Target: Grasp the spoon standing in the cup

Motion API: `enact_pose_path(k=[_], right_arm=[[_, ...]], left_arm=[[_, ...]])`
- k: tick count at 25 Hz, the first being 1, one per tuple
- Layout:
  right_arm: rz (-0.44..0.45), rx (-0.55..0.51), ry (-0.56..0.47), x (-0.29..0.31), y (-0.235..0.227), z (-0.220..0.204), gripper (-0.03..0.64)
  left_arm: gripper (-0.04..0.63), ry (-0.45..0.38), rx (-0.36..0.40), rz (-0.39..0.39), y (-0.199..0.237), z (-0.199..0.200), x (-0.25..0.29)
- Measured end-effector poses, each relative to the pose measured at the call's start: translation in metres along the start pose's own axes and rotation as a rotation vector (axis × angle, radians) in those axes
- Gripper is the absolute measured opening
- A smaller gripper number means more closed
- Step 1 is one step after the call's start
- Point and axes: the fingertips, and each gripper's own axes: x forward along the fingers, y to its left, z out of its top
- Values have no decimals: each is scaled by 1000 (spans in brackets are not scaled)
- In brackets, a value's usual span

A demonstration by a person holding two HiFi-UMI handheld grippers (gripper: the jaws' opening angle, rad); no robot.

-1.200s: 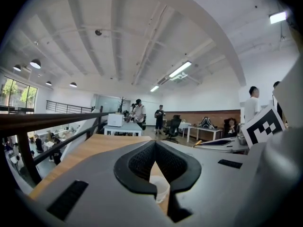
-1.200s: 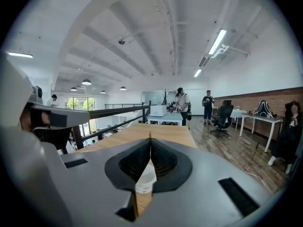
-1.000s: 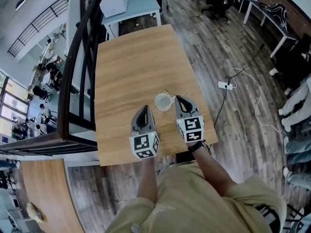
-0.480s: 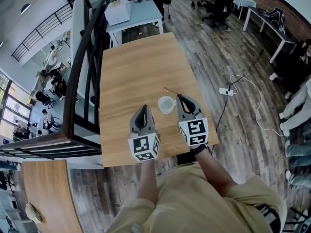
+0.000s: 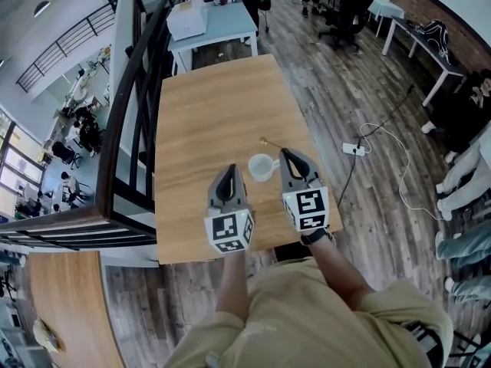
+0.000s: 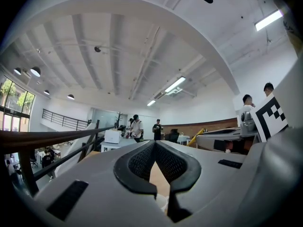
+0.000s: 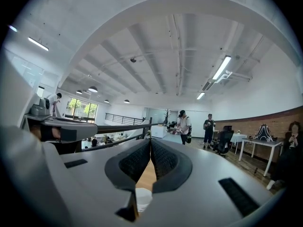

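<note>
A white cup (image 5: 261, 166) stands on the wooden table (image 5: 215, 106), between my two grippers. A thin spoon (image 5: 270, 143) with a golden end slants up and to the left from the tip of my right gripper (image 5: 283, 153), beyond the cup's far rim. That gripper's jaws are shut on the spoon's handle, just right of the cup. In the right gripper view (image 7: 150, 143) the pads meet at the tip, and the cup (image 7: 142, 198) shows white through the gap below. My left gripper (image 5: 229, 170) hovers left of the cup with its jaws shut (image 6: 154, 143) on nothing.
The table's right edge (image 5: 326, 182) runs close to my right gripper and the near edge lies under both hands. A dark railing (image 5: 126, 113) lines the left side. A pale table with a white box (image 5: 188, 18) stands beyond. A power strip and cable (image 5: 353, 149) lie on the floor.
The spoon and the tip of my right gripper have drawn a little farther from the cup. My left gripper has stayed beside the cup.
</note>
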Motion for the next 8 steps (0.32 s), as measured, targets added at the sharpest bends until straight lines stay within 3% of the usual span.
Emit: enact_pose_path(k=[8], right_arm=[[16, 5, 60, 22, -1, -24, 17]], left_arm=[[11, 29, -28, 5, 12, -19, 19]])
